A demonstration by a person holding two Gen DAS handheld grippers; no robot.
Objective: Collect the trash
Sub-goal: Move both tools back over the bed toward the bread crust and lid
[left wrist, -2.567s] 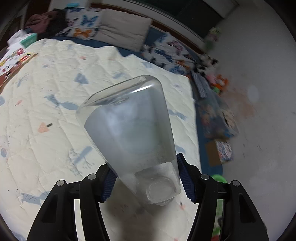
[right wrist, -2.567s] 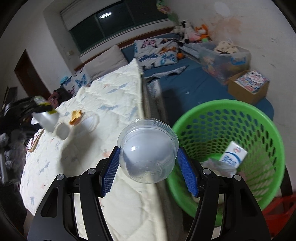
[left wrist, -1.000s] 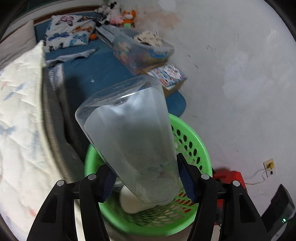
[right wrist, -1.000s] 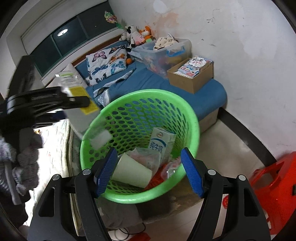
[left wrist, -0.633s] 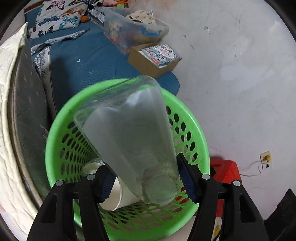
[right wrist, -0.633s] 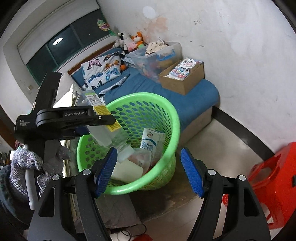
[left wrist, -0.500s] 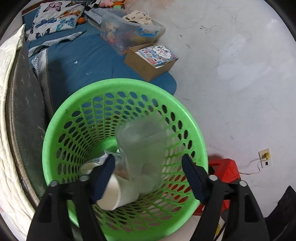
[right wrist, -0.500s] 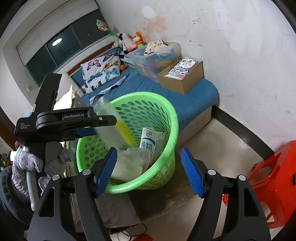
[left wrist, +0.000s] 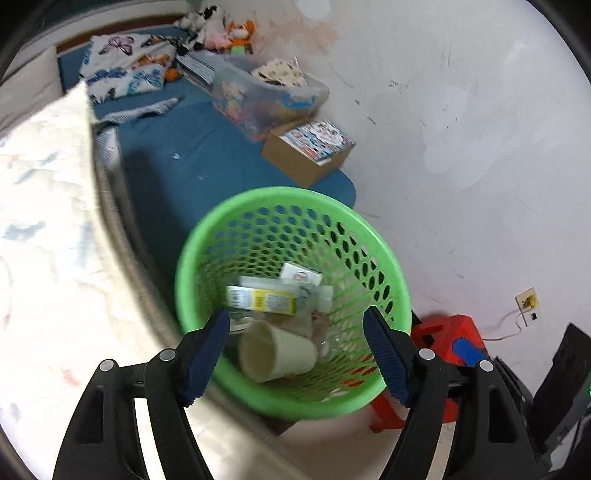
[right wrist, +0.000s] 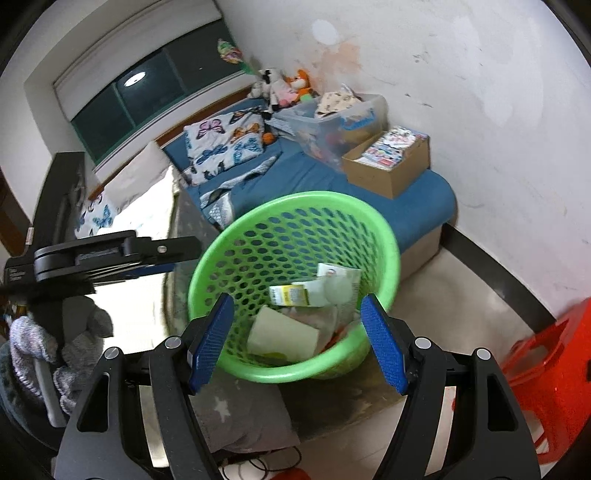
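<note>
Two hand-held grippers hang over the basket, each with its blue pads spread apart and nothing between them: the left hand-held gripper (left wrist: 296, 341), whose jaws have just been opening, and the right hand-held gripper (right wrist: 297, 334). Just beyond their tips stands the green basket (left wrist: 207, 236), a perforated plastic bin on the floor beside the bed. Inside it, nearest the camera, a cream paper cup (left wrist: 275, 350) lies on its side with its mouth toward the left. Above the cup a clear plastic bottle (left wrist: 266, 299) with a yellow-and-white label rests across the heap, and a small white carton (left wrist: 301, 275) lies behind it against the far wall of the basket. In the right wrist view the left tool's black arm reaches in from the left, level with the basket's rim, held by a gloved hand (right wrist: 27, 339). A red plastic stool (left wrist: 448, 332) sits on the floor just to the right of the basket. Farther off, a blue mattress (left wrist: 207, 162) carries a cardboard box (left wrist: 295, 162) of picture books, a clear storage bin (left wrist: 266, 99), butterfly-print pillows (left wrist: 125, 70) and stuffed toys (left wrist: 221, 31) at the wall.
</note>
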